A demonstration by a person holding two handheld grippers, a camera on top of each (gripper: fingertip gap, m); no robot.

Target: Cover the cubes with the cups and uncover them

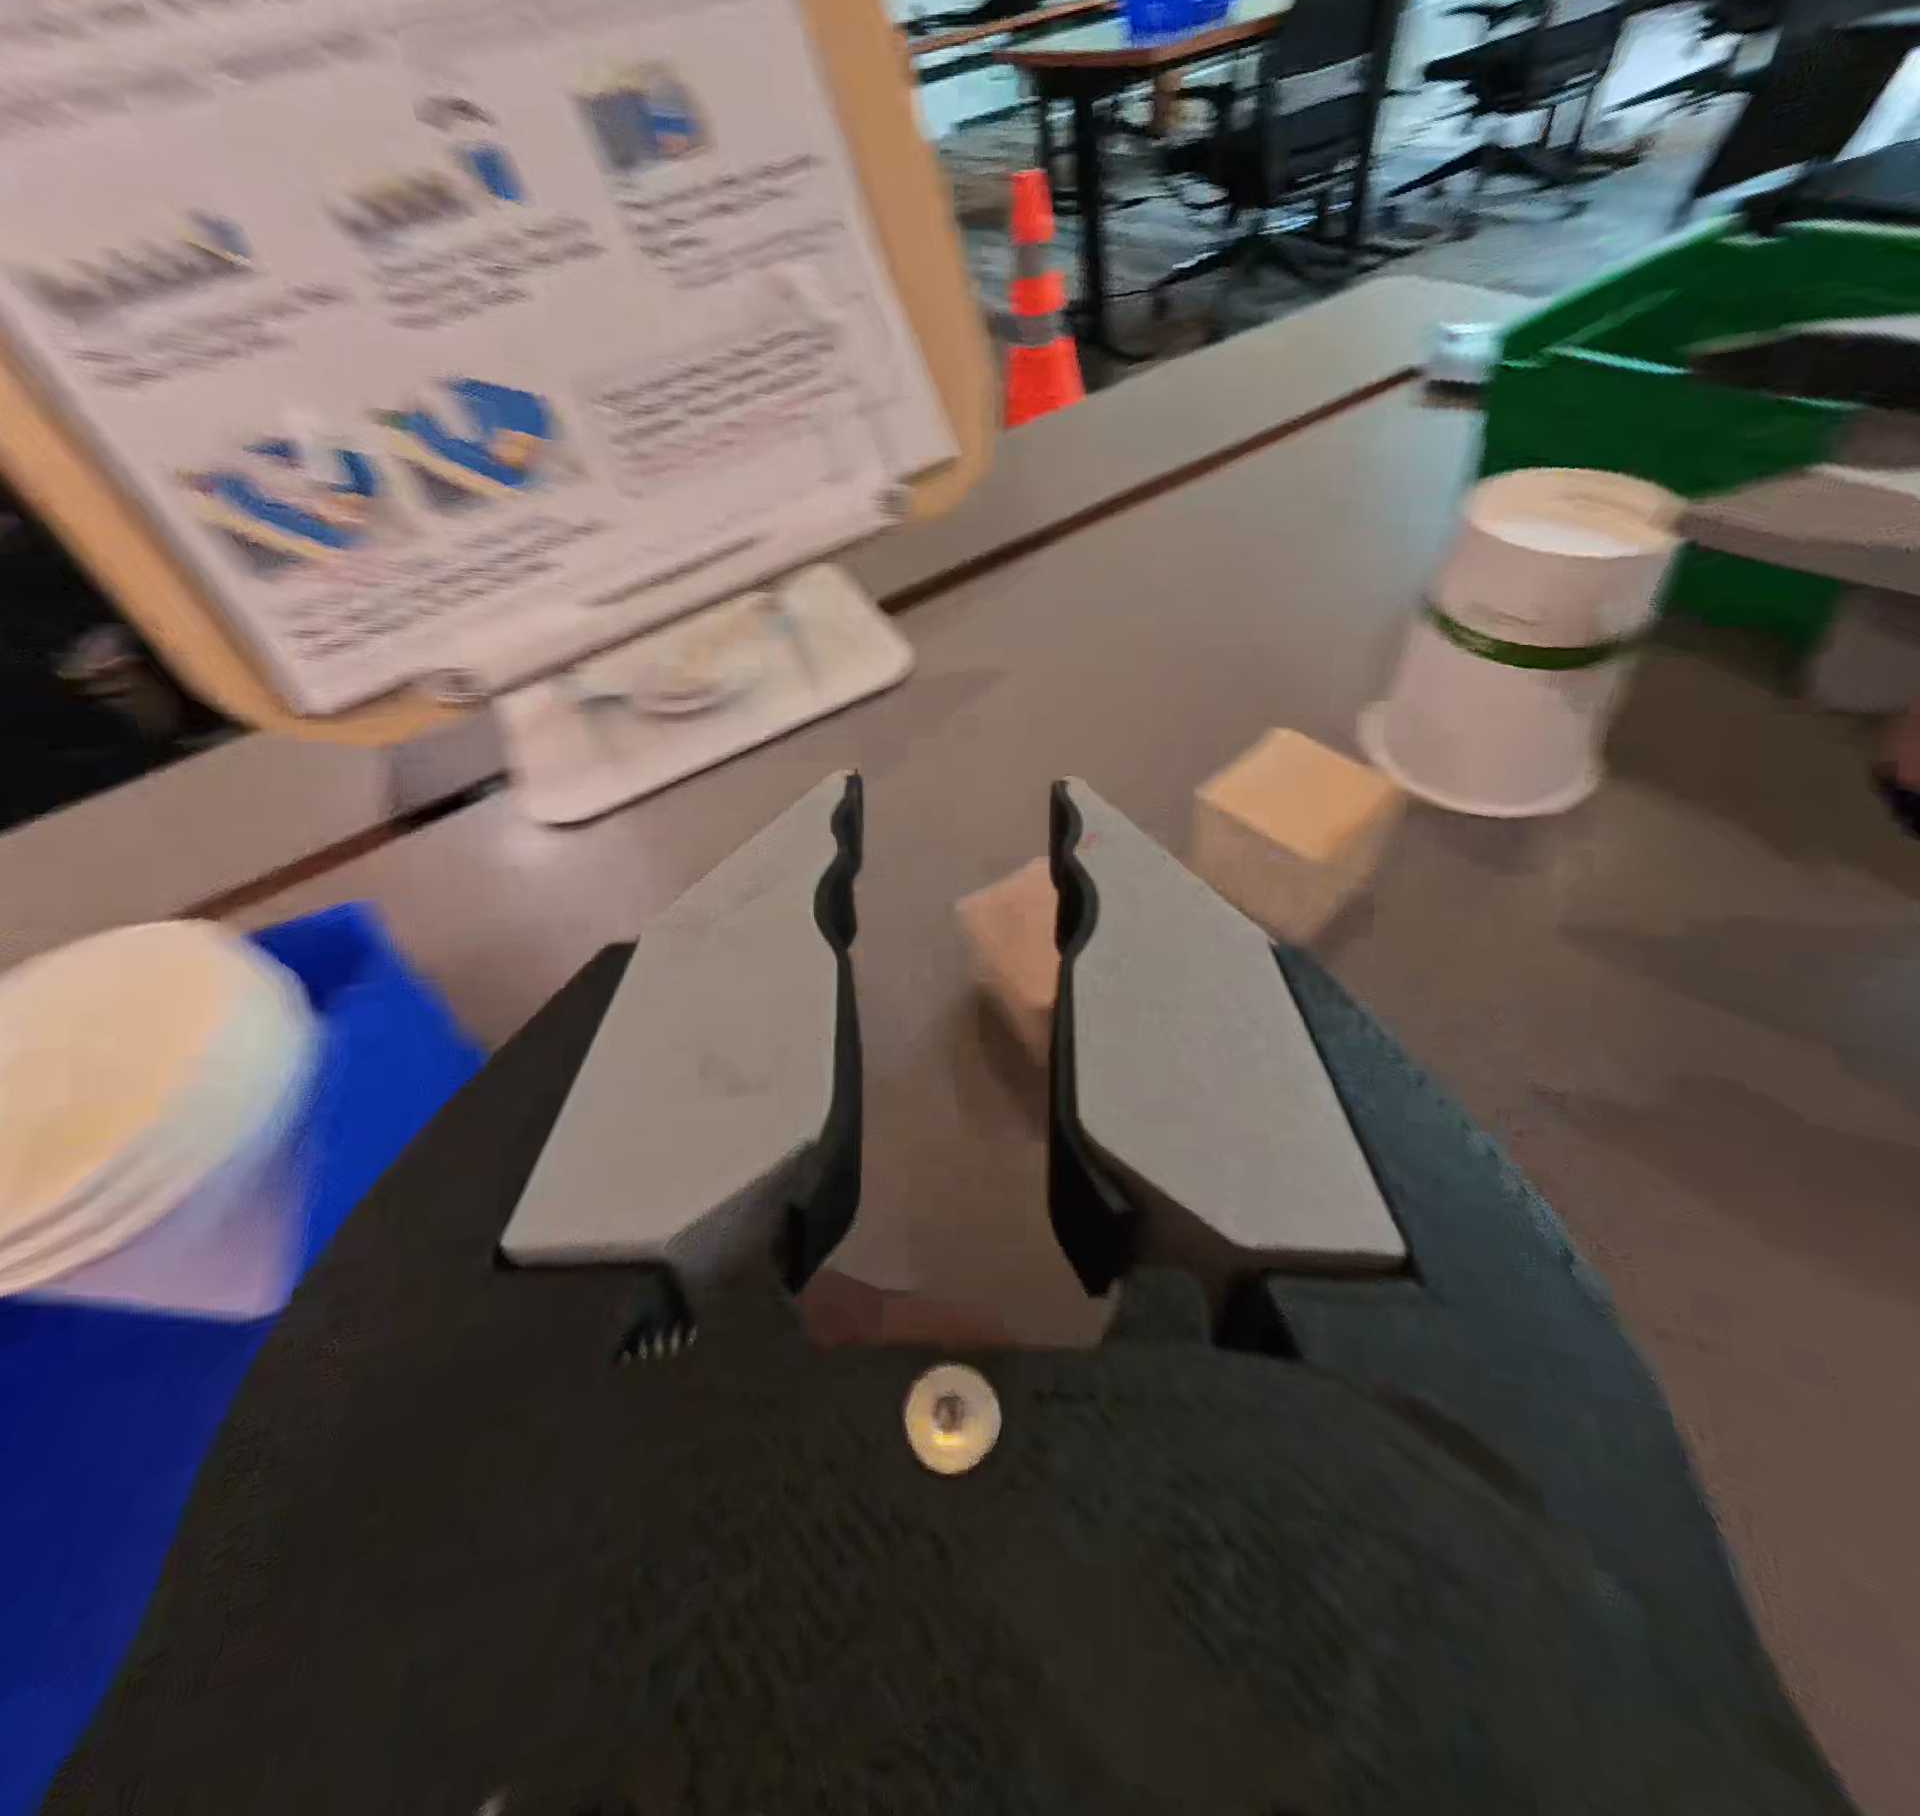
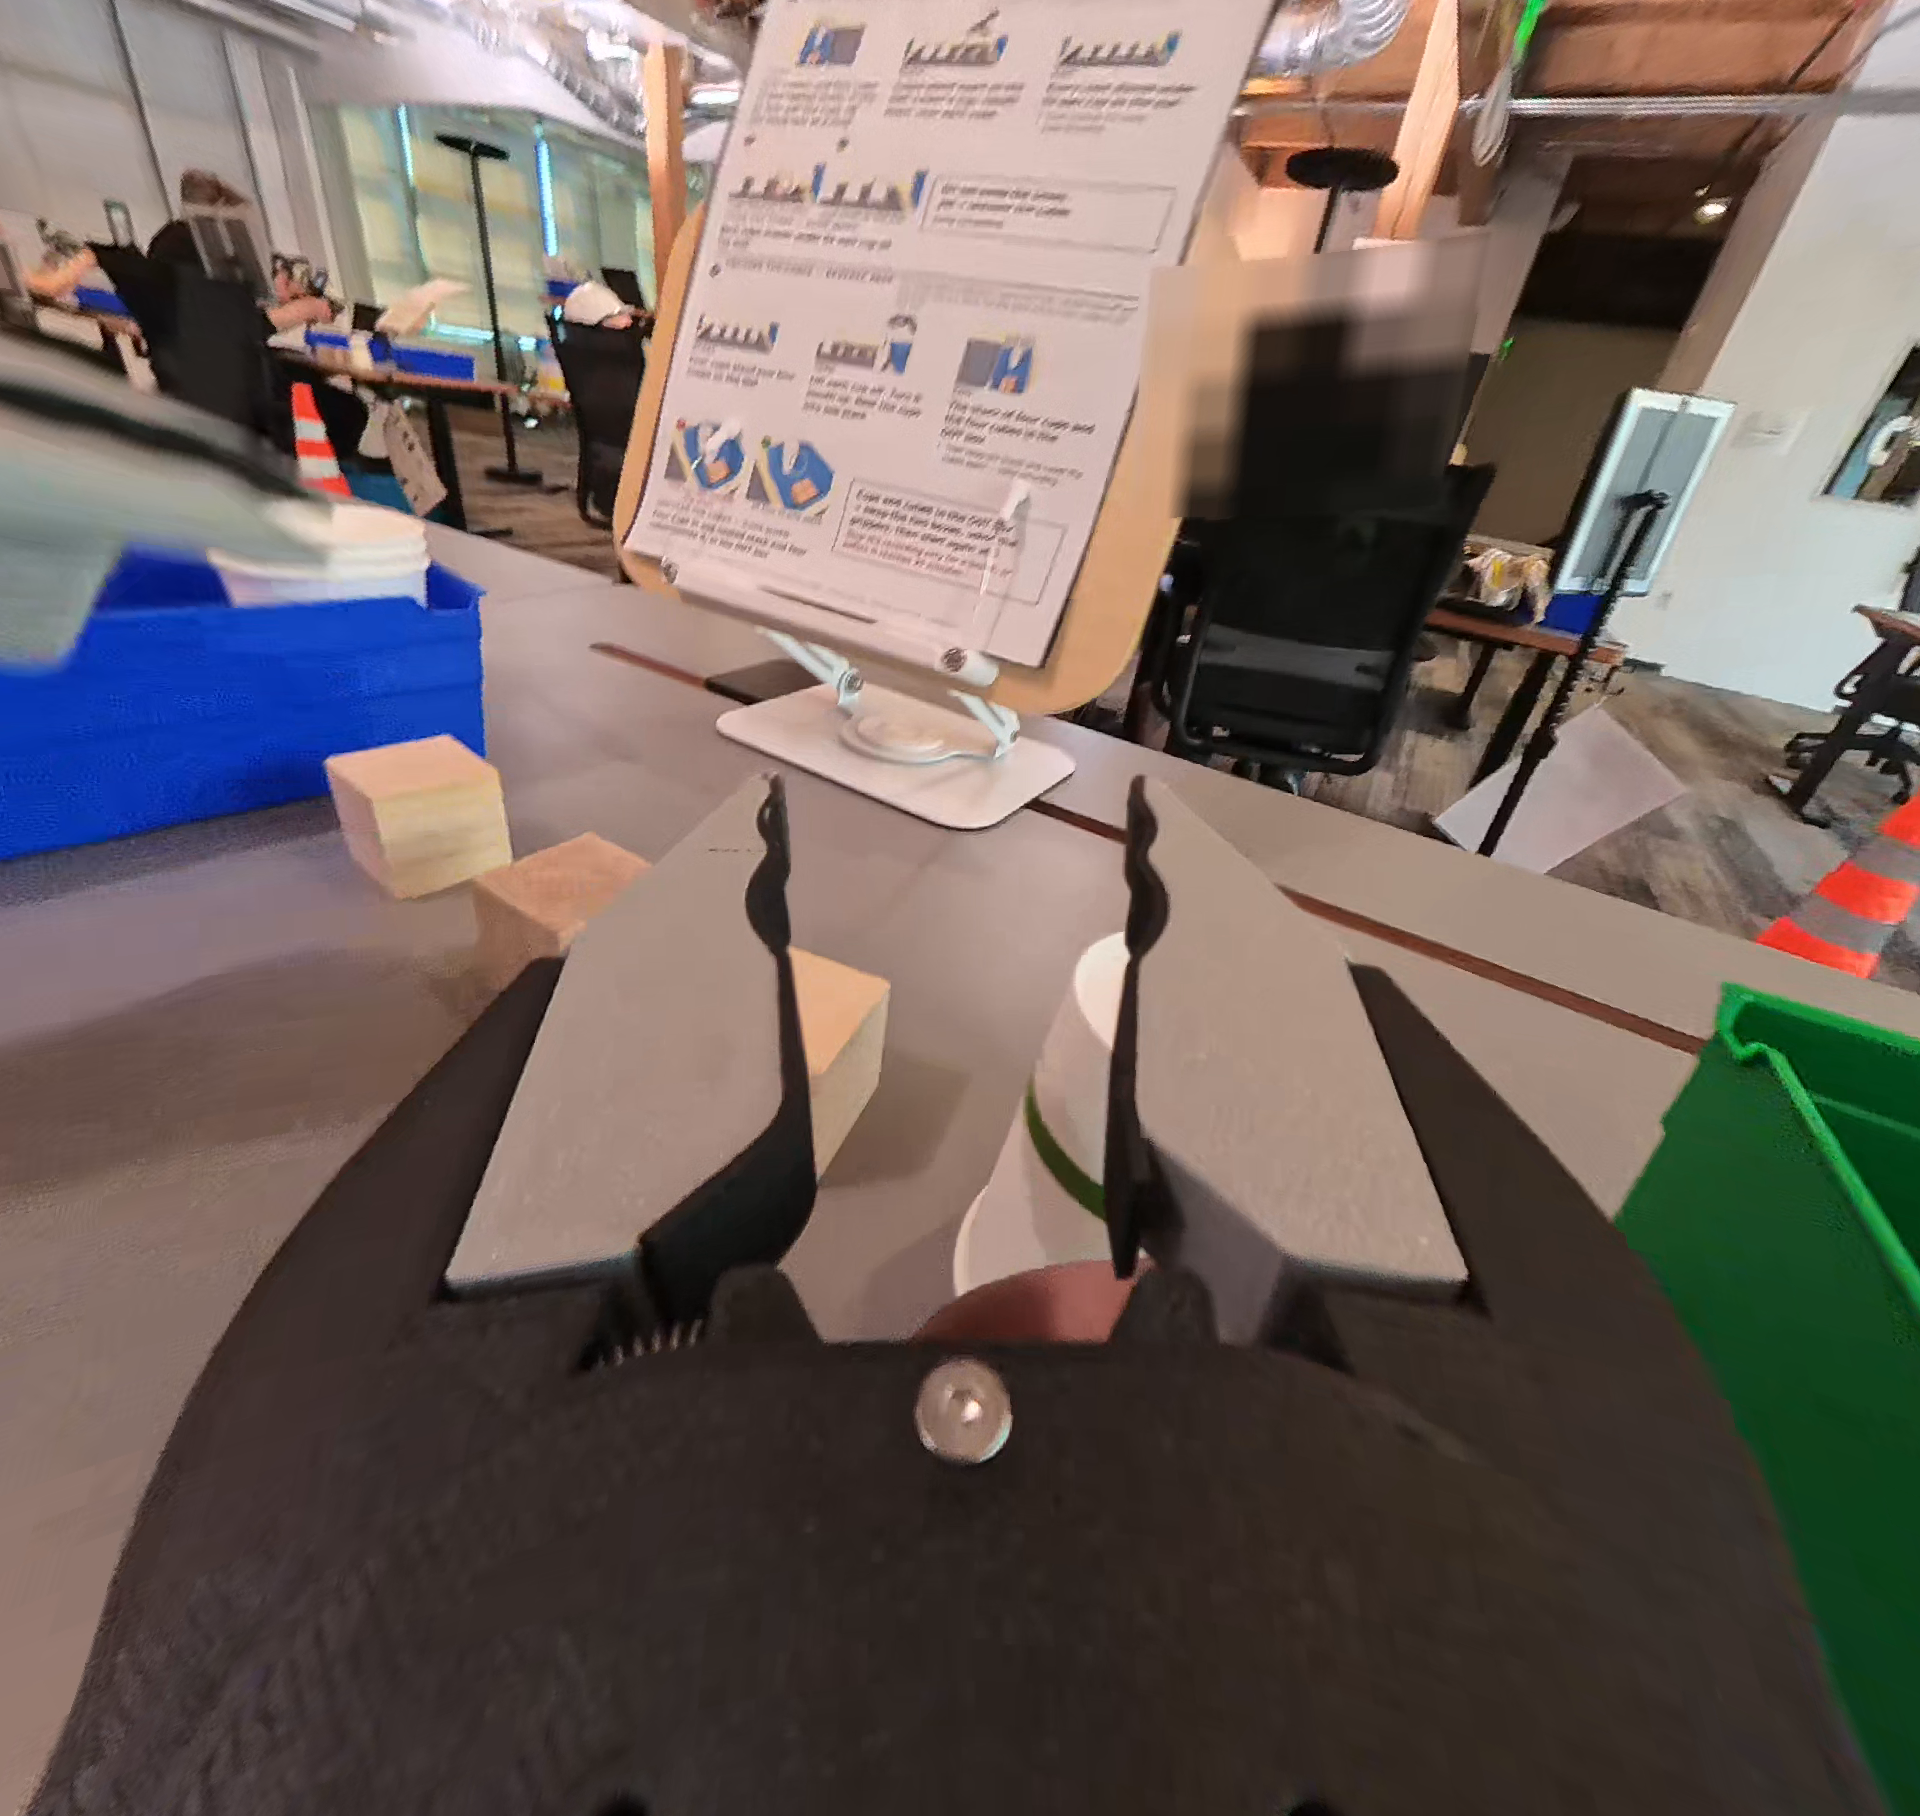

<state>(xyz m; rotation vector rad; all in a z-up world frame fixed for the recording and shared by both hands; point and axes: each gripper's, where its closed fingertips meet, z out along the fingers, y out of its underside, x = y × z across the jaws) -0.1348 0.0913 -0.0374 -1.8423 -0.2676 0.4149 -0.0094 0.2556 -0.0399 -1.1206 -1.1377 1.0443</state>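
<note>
My left gripper (image 1: pixel 956 800) is open and empty, low over the grey table (image 1: pixel 1143 561). One wooden cube (image 1: pixel 1008 966) lies just behind its right finger, and a second cube (image 1: pixel 1294 847) lies beyond it. A white cup with a green band (image 1: pixel 1507 644) stands upside down at the right, with a finger (image 1: pixel 1787 519) of my right gripper at its top. My right gripper (image 2: pixel 954 810) is open above that cup (image 2: pixel 1049 1122), which sits beside its right finger without being pinched. A cube (image 2: pixel 842 1049) lies under its left finger. Two more cubes (image 2: pixel 421 810) (image 2: pixel 551 893) lie to the left.
A blue bin (image 2: pixel 239 686) with stacked white cups (image 2: pixel 322 561) stands at the left; it also shows in the left wrist view (image 1: pixel 395 1018). A green bin (image 2: pixel 1818 1195) stands at the right. An instruction sheet on a white stand (image 2: pixel 904 748) is at the back.
</note>
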